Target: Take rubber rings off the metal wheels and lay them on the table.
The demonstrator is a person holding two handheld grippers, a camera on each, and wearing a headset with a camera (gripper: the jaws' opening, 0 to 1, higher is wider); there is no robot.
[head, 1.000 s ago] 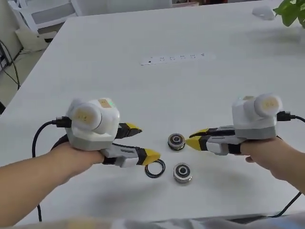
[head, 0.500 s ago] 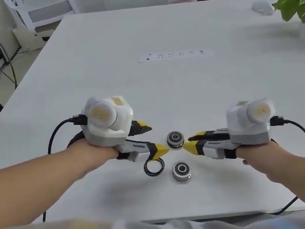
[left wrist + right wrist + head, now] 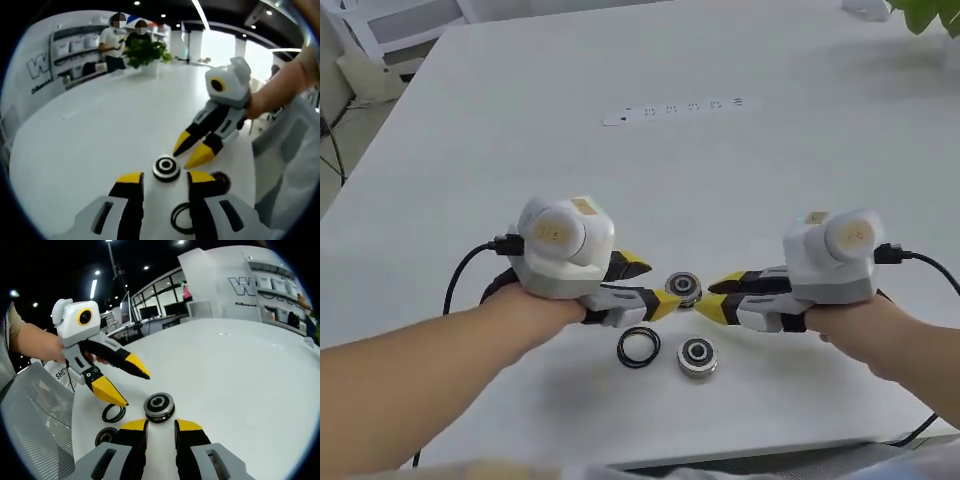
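Both grippers have closed in on the far wheel (image 3: 682,287). The left gripper (image 3: 655,285) has moved on past the ring (image 3: 638,347), and the wheel now lies just ahead of its parted jaws. The right gripper (image 3: 712,297) has come up opposite, its tips just short of the wheel.

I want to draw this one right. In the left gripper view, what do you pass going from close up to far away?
Black rubber ring → metal wheel → right tool → leafy plant.
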